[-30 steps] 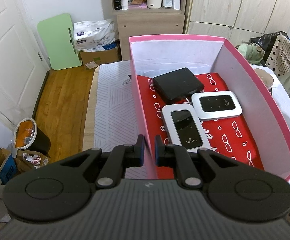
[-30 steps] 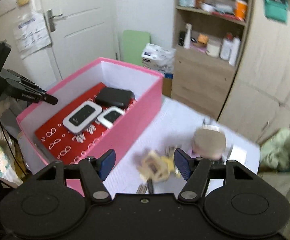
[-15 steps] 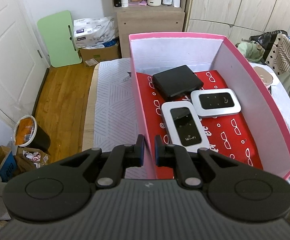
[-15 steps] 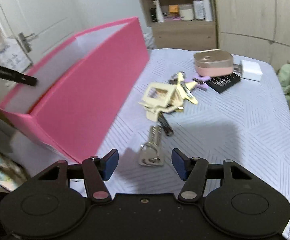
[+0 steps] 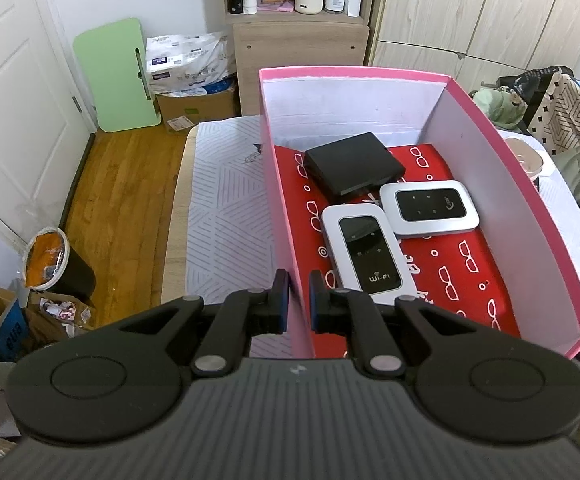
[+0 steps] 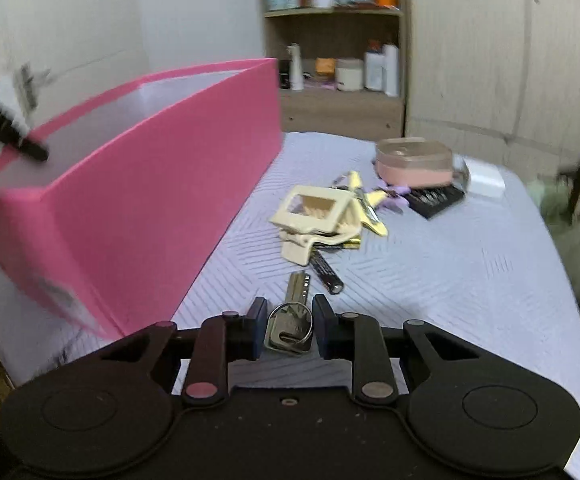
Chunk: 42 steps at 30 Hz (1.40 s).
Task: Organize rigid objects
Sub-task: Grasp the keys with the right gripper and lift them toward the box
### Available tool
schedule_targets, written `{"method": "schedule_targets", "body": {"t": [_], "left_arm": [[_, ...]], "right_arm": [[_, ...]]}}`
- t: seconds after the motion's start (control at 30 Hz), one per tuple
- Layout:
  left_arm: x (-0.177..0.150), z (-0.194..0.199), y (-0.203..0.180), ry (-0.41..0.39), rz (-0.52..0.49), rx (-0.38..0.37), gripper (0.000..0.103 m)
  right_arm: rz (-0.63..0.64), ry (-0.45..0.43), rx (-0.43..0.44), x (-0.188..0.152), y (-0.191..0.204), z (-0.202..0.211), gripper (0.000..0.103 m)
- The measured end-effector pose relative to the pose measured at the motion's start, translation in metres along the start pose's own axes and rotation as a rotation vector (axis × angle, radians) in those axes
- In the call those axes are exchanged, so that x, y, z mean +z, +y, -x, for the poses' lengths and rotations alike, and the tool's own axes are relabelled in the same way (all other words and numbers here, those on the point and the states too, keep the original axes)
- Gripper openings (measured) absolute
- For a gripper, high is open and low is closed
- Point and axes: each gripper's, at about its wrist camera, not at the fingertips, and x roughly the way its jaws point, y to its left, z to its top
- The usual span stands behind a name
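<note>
- The left gripper (image 5: 298, 300) tips steeply down over the near corner of the pink box (image 5: 526, 208), its pads pinching the box's left wall at about 6 o'clock of the box.
- Inside, on a red liner printed with little glasses, a black device (image 5: 354, 168) lies at 12 o'clock, a white Wi-Fi router (image 5: 368, 258) nearer the gripper, and a second silver router (image 5: 430, 208) at 3 o'clock, just beside the first.
- The box's near end is cut off behind the gripper body.
- The right gripper (image 6: 289, 327) slopes down low over the white patterned cloth (image 6: 450, 280), its jaws closing around a silver key (image 6: 292, 320) and its ring, which sit between the pads; whether they touch it yet I cannot tell.
- From the key, a dark battery (image 6: 326, 272) lies at 1 o'clock and a cream plastic piece (image 6: 314, 216) at 12 o'clock.
- Farther off sits a pinkish case (image 6: 414, 162), blurred.
</note>
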Motion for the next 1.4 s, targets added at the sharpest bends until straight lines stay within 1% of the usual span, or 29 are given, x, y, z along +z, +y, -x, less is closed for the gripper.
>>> {"method": "schedule_targets", "body": {"t": [0.1, 0.23, 0.33, 0.53, 0.87, 0.9, 0.93, 1.03, 1.17, 1.3, 1.33, 1.4], "left_arm": [[0.000, 0.000, 0.000, 0.001, 0.003, -0.007, 0.009], [0.001, 0.001, 0.001, 0.001, 0.005, -0.007, 0.009], [0.001, 0.001, 0.001, 0.001, 0.004, -0.004, 0.009], [0.001, 0.000, 0.002, -0.001, 0.008, -0.007, 0.009], [0.000, 0.001, 0.004, -0.007, 0.013, -0.016, 0.009], [0.000, 0.001, 0.004, -0.006, 0.012, -0.018, 0.009], [0.000, 0.001, 0.004, -0.007, 0.010, -0.019, 0.009], [0.000, 0.001, 0.004, -0.008, 0.010, -0.021, 0.009], [0.000, 0.002, 0.004, -0.011, 0.012, -0.026, 0.009], [-0.001, 0.002, 0.006, -0.012, 0.013, -0.031, 0.010], [-0.001, 0.002, 0.006, -0.012, 0.014, -0.032, 0.010], [-0.001, 0.002, 0.006, -0.013, 0.014, -0.033, 0.010]], "right_arm": [[-0.041, -0.014, 0.022, 0.000, -0.006, 0.003, 0.028], [-0.127, -0.027, 0.084, 0.003, -0.019, 0.007, 0.028], [-0.155, -0.047, 0.102, 0.008, -0.025, 0.012, 0.027], [-0.157, -0.095, 0.125, 0.024, -0.025, 0.026, 0.027], [-0.083, -0.188, 0.154, 0.074, -0.013, 0.050, 0.026], [-0.070, -0.202, 0.160, 0.081, -0.011, 0.054, 0.009], [-0.052, -0.214, 0.170, 0.087, -0.007, 0.058, 0.005], [-0.012, -0.248, 0.204, 0.105, 0.004, 0.071, 0.005], [-0.014, -0.230, 0.279, 0.123, 0.014, 0.068, 0.005], [-0.017, -0.206, 0.281, 0.129, 0.019, 0.059, 0.005], [-0.020, -0.201, 0.293, 0.130, 0.018, 0.058, 0.005], [-0.023, -0.205, 0.302, 0.135, 0.020, 0.060, 0.005]]}}
